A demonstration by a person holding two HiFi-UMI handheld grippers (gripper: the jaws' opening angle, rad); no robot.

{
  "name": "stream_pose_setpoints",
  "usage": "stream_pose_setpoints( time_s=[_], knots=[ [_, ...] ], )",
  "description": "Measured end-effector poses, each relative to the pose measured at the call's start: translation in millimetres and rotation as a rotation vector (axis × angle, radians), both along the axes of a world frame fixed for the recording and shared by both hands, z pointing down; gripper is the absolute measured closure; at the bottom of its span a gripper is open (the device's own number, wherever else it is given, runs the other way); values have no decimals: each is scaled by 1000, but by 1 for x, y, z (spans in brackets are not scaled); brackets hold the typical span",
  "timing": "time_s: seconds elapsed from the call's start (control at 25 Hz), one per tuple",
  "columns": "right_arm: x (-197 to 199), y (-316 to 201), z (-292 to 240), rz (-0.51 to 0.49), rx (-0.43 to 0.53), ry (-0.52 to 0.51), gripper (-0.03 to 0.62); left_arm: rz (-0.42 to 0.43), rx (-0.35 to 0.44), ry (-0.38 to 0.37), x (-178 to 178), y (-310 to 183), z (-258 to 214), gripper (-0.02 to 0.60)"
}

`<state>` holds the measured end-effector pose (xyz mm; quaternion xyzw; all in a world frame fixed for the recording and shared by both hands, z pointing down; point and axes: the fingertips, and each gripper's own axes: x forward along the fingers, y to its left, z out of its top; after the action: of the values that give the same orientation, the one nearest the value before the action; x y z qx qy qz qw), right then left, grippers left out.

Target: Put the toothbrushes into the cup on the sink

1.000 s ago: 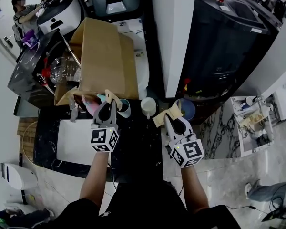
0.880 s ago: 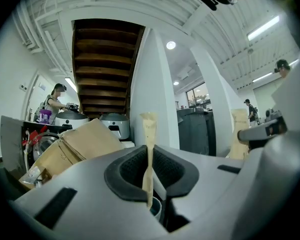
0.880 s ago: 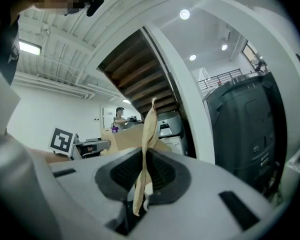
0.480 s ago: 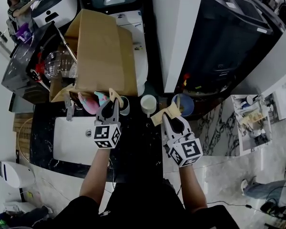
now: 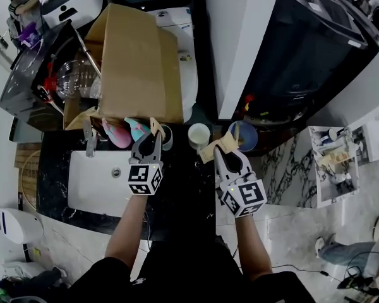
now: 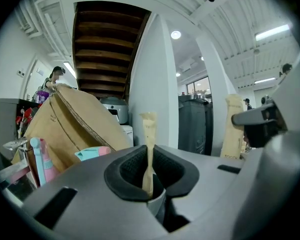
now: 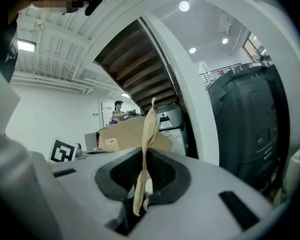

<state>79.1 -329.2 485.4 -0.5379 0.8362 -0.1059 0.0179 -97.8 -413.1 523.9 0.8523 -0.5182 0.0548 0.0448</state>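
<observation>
Left gripper (image 5: 150, 140) nearer cup (image 5: 168, 138), toothbrush wrapper (image 6: 149, 144) contents unseen

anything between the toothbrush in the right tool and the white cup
Nothing visible does. The paper-wrapped toothbrush pinched in the right tool sits just beside the white cup, with only bare dark countertop between them. The blue cup stands further right, off that path.

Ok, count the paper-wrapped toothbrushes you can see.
2. One paper-wrapped toothbrush is clamped upright in the left gripper; the other is clamped in the right gripper. More could be hidden behind the cardboard box.
</observation>
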Motion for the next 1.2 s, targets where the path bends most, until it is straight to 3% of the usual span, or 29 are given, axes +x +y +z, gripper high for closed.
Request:
stream_pose_setpoints(
  time_s=[1.0,1.2],
  knots=[
    [-2,-10,12,-10,-25,-3,564,8,-93,-96,5,-4,42,546],
    [-1,-10,10,-13,-19,-5,565,22,-91,-108,8,-2,40,459]
  ],
)
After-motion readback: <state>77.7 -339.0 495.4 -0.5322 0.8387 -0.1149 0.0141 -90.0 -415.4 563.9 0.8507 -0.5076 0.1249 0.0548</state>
